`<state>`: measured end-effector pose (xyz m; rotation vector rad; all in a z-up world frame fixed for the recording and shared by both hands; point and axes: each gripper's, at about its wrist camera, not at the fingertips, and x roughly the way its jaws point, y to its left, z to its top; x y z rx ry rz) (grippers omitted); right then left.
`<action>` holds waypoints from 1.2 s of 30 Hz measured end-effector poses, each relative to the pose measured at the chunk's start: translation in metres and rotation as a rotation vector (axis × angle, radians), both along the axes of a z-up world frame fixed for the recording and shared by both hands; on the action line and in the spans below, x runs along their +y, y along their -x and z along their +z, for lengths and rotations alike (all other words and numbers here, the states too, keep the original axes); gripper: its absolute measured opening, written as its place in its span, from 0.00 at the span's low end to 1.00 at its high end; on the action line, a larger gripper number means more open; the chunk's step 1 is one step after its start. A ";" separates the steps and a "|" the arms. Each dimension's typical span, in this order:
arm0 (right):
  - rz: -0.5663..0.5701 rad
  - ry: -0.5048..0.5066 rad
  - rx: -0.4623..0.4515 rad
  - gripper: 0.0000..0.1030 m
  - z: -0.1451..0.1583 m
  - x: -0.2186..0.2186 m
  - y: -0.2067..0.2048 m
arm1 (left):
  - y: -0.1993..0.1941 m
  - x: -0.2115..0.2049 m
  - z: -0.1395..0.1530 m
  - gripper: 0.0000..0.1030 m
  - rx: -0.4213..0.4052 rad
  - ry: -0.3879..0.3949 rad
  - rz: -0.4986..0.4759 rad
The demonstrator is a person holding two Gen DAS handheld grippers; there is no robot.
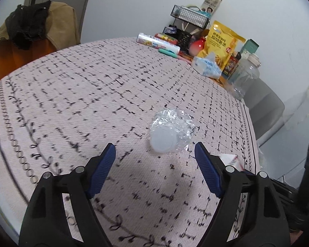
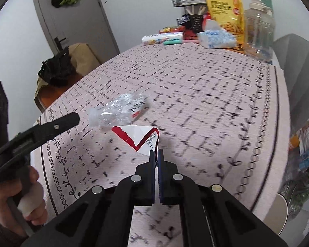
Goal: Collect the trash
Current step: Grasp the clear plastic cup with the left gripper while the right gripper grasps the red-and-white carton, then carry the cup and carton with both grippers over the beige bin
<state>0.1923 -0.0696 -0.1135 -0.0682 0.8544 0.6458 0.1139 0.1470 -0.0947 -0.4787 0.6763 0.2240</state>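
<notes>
A crushed clear plastic bottle [image 1: 170, 130] with a white cap lies on the patterned tablecloth [image 1: 92, 94], cap end toward my left gripper [image 1: 154, 150]. The left gripper is open, its blue pads just short of the bottle on either side. The bottle also shows in the right wrist view [image 2: 118, 111]. My right gripper [image 2: 156, 154] is shut on a torn white-and-red paper wrapper [image 2: 140, 136], held just above the cloth. The wrapper's edge shows in the left wrist view [image 1: 231, 159]. The left gripper [image 2: 51, 125] appears at the left of the right wrist view.
At the table's far side stand a yellow snack bag [image 1: 220, 41], a tissue pack [image 1: 208, 66], a clear jug [image 1: 245, 76], a wire rack [image 1: 189, 16] and rolls. Chairs stand at the left [image 1: 31, 41] and right [image 1: 263, 107]. Bags [image 2: 304, 156] lie on the floor right.
</notes>
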 end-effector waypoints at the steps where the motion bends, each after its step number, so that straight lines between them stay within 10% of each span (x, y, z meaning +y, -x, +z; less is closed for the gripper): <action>1: -0.011 -0.007 0.000 0.03 0.001 -0.007 -0.003 | -0.005 0.000 -0.002 0.76 0.005 0.007 0.000; 10: -0.071 -0.043 0.001 0.03 0.006 -0.045 -0.012 | -0.031 0.004 -0.018 0.70 0.019 0.128 0.033; 16: -0.092 -0.057 0.006 0.03 0.006 -0.060 -0.015 | -0.034 0.010 -0.030 0.37 -0.011 0.277 0.052; 36: -0.161 -0.115 -0.030 0.03 0.025 -0.101 -0.009 | -0.012 -0.046 0.057 0.32 -0.162 0.105 -0.046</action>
